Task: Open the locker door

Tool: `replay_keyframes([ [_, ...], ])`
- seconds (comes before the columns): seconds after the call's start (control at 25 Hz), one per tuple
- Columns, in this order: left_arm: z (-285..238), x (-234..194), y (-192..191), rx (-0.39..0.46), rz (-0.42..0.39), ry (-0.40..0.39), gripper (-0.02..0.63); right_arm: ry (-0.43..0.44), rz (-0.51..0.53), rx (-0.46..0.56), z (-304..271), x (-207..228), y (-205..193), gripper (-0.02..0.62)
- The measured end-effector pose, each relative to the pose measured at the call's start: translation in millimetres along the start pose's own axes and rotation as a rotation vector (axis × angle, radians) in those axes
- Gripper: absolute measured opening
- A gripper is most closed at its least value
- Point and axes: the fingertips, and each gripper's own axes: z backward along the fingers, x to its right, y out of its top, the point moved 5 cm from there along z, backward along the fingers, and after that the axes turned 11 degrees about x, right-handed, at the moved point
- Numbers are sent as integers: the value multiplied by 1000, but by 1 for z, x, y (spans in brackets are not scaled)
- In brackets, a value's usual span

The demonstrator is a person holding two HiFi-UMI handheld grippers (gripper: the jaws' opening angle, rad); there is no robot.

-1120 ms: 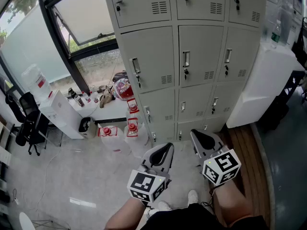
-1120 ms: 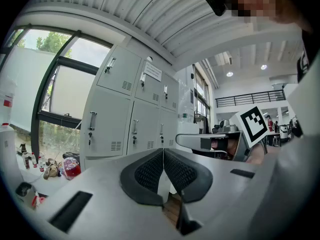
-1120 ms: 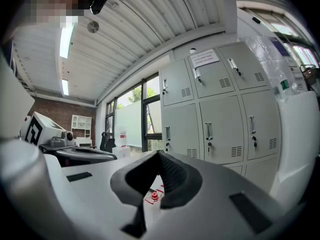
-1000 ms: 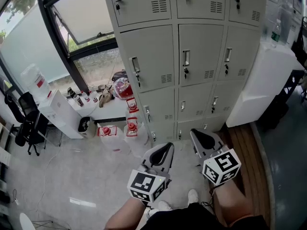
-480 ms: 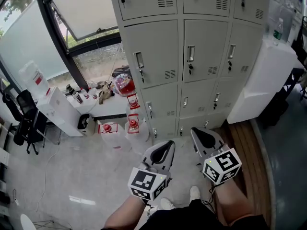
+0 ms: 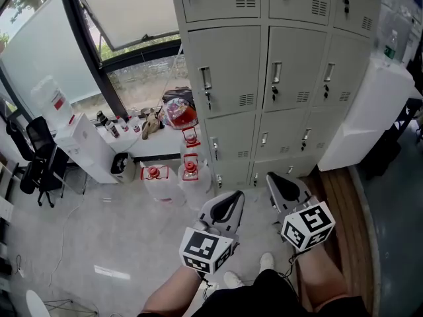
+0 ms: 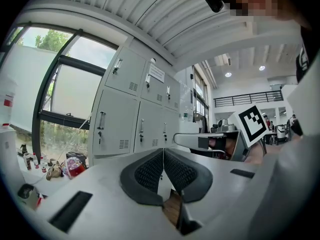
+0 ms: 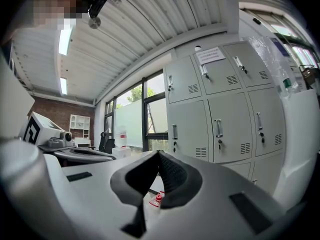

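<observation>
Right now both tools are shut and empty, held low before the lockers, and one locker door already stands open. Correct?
No door stands open: the head view shows every locker door closed. The left tool and right tool are shut and empty, held low before the lockers.

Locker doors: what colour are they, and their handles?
The locker doors are plain light grey, the handles silver metal; the head view shows them best.

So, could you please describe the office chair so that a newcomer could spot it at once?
Find the big window left of the grey lockers. By it stands a low white cabinet; the office chair is at its left, the only black furniture among pale things.
</observation>
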Motion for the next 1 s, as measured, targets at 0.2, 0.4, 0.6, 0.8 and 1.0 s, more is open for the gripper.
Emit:
replay_keyframes([
  [0.2, 0, -7, -1, 1, 6, 13, 17, 9, 1, -4, -9, 0, -1, 54],
  [0.4, -11, -16, -3, -2, 4, 25, 17, 19, 0, -3, -23, 10, -3, 54],
  [0.6, -29, -24, -4, -16, -5, 33, 17, 24, -2, 4, -38, 28, -3, 54],
  [0.8, -56, -30, -7, -30, -10, 30, 17, 19, -1, 11, -53, 56, -2, 54],
  [1.0, -83, -34, -10, -37, -14, 24, 17, 11, -10, 11, -66, 82, -3, 52],
])
